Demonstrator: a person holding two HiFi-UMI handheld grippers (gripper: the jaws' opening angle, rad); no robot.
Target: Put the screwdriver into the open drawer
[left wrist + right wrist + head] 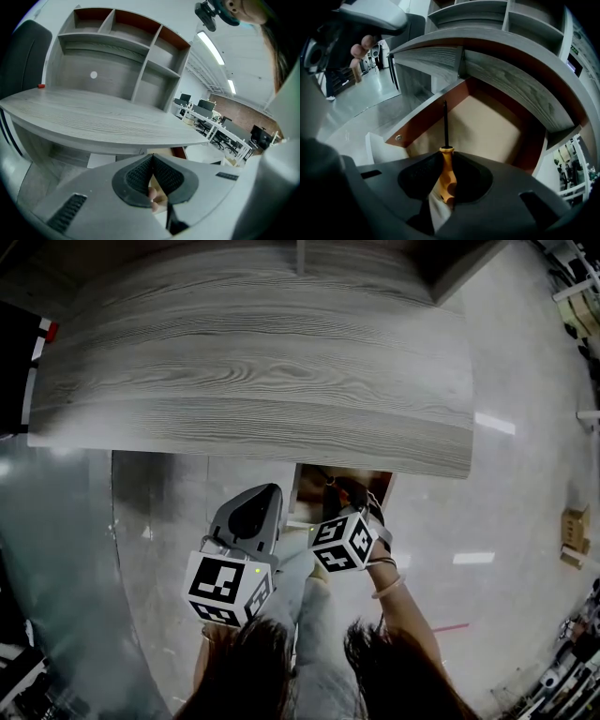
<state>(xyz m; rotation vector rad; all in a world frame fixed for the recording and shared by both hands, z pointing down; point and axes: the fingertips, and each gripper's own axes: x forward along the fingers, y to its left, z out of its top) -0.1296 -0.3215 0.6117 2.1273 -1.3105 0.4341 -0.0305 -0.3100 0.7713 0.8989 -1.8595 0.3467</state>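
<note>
My right gripper (446, 161) is shut on a screwdriver (446, 176) with an orange handle; its dark shaft (445, 124) points out over the open drawer (487, 124), which has a pale bottom and red-brown walls. In the head view the right gripper (354, 505) hangs over the drawer (314, 486) just below the desk's front edge. My left gripper (151, 161) is shut with nothing in it, its ribbed pads pressed together. It hovers (253, 504) to the left of the drawer, in front of the desk.
A grey wood-grain desk (253, 362) spans the upper head view, with a shelf unit (122, 56) at its back. A small red thing (41, 86) sits at the desk's left end. Polished floor (525, 502) lies to the right. Office chairs and desks (215, 126) stand far off.
</note>
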